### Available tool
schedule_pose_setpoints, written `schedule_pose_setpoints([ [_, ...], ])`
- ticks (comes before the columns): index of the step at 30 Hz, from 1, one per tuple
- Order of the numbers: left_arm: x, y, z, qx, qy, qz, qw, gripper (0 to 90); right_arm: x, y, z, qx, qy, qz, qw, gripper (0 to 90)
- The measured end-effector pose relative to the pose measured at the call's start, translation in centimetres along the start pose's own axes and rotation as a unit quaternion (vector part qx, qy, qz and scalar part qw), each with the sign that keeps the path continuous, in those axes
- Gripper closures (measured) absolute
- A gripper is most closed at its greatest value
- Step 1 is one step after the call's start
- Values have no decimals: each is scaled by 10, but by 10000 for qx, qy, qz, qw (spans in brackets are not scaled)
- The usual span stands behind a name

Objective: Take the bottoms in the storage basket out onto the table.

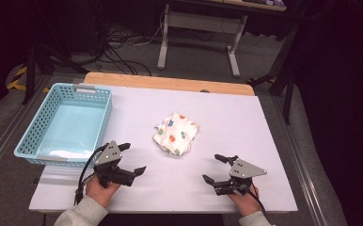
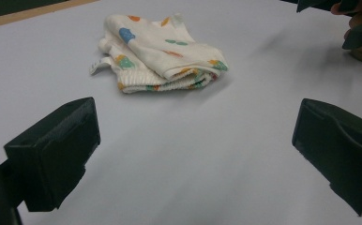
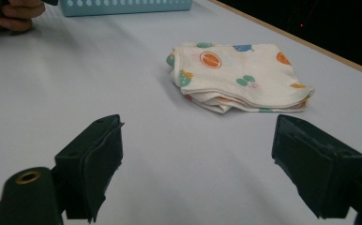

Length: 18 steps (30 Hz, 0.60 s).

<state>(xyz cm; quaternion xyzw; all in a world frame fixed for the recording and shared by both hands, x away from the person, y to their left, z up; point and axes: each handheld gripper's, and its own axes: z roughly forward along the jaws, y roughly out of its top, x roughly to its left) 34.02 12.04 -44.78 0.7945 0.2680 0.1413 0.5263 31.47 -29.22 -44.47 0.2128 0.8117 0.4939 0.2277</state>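
- Folded cloth: one, cream-white with printed spots in orange, green and blue, lying flat near the middle of the white table; nothing touches it.
- From the table's centre the cloth sits just toward 9 o'clock; from the left gripper it lies at about 1 o'clock, and from the right gripper at about 11 o'clock, near both yet apart from each.
- In the left gripper view the cloth lies ahead toward 11 o'clock, showing several stacked layers along its near edge and one small white tag at its left side; any writing on the tag is too small to read.
- In the right gripper view the cloth lies ahead toward 1 o'clock; one orange round print, one green leaf-like print and one blue print show on top.
- Grippers: two, one in each hand, both resting low at the near edge of the table.
- Left gripper: released, jaws spread wide with bare table between them.
- Right gripper: released too, jaws wide apart, nothing between them.
- Basket: one, light blue plastic with perforated walls, at the table's 9 o'clock side, just beyond the left gripper; two pale labels on its rim, unreadable.
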Motion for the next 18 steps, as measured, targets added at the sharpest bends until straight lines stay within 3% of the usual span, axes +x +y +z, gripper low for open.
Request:
schedule_pose_setpoints([
  [18, 0, 0, 0, -9, 8, 1, 10000, 21, 0, 0, 0, 6, 2, -7, 10000, 171],
])
